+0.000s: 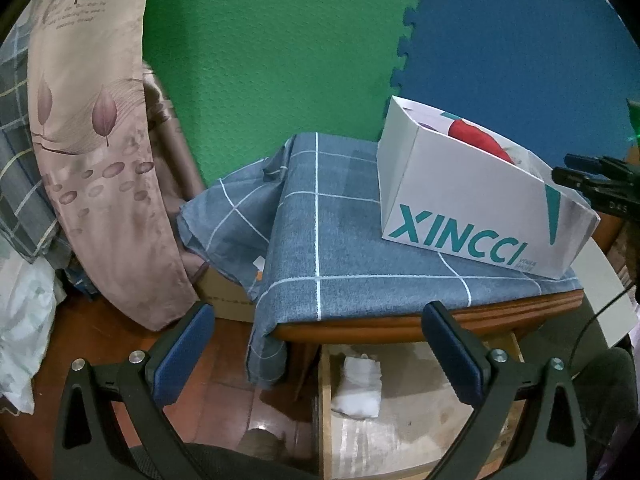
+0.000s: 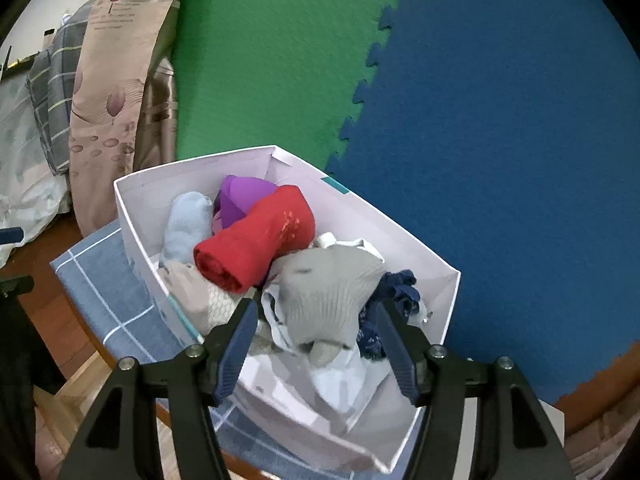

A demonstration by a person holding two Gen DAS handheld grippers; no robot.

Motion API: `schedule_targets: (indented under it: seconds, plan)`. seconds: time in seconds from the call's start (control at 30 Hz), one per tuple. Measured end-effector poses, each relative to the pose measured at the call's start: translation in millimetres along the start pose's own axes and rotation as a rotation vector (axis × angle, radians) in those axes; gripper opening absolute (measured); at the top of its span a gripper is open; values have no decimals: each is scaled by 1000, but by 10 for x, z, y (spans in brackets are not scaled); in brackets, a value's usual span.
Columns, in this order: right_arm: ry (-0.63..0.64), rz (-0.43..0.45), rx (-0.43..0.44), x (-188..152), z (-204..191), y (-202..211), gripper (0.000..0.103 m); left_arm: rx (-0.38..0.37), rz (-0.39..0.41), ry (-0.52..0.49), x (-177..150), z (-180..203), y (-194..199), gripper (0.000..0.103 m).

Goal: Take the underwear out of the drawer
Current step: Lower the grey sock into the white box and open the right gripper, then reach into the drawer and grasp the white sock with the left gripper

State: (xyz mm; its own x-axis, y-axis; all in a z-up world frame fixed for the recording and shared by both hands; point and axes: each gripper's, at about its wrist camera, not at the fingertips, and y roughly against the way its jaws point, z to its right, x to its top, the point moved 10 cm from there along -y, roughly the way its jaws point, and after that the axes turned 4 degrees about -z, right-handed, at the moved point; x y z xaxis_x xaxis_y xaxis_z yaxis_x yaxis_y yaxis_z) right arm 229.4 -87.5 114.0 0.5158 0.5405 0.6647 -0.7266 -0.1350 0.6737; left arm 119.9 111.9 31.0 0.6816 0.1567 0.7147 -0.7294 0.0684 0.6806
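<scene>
Green and blue foam mats back the scene, and a checked cloth covers the small wooden counter that carries the white box. Take the drawer as your landmark: it stands pulled open under the counter's front edge, directly below and ahead of your left gripper.

Inside it, against the left wall, lies a folded white garment, most likely the underwear you want, though the view is soft there and you should confirm. Its long axis runs roughly front to back in the drawer, away from you. Your left fingers stand wide open and hold nothing; the garment sits between their lines but lower and farther in, so you would tip down and reach forward, closing across its short width.

Your right gripper is well away from the drawer, up over the box. Its fingers are spread about halfway, on either side of a grey ribbed garment at the top of the pile; whether they touch or pinch it you cannot tell. Beside that garment lies a red roll.

The left hand is clearly the nearer one to the drawer.
</scene>
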Motion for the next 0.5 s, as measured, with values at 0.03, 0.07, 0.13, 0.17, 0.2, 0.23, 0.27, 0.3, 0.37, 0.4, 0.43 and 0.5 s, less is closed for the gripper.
schedule_targets:
  seconds: [0.03, 0.07, 0.13, 0.17, 0.2, 0.23, 0.27, 0.3, 0.37, 0.4, 0.43, 0.5]
  plan:
    - [0, 4, -3, -31, -9, 44, 63, 2, -2, -4, 5, 11, -12, 102]
    - [-2, 5, -5, -59, -12, 67, 63, 4, -2, -11, -11, 3, -1, 102]
    - [-14, 9, -9, -156, -3, 148, 63, 0, -2, -30, -12, 39, 2, 102]
    - [-23, 13, -9, -208, 8, 189, 63, -4, -5, -44, 1, 80, -10, 102]
    - [-37, 20, -5, -273, 26, 240, 66, -11, -8, -67, -7, 121, -3, 102]
    - [-53, 19, 2, -352, 50, 285, 66, -20, -12, -91, -26, 163, 8, 102]
    - [-78, 16, 9, -473, 91, 338, 67, -39, -22, -122, -56, 219, 17, 102]
    - [-102, 13, 15, -574, 127, 374, 67, -74, -46, -159, -102, 308, 9, 102]
    - [-166, -3, 36, -869, 222, 437, 67, -140, -123, -222, -238, 471, -44, 102]
    - [-191, -13, 47, -995, 256, 447, 67, -149, -152, -243, -295, 536, -75, 102]
    - [-225, -29, 53, -1185, 314, 447, 68, -155, -175, -263, -350, 595, -102, 102]
    - [-266, -47, 49, -1436, 397, 436, 68, -189, -223, -305, -482, 759, -164, 102]
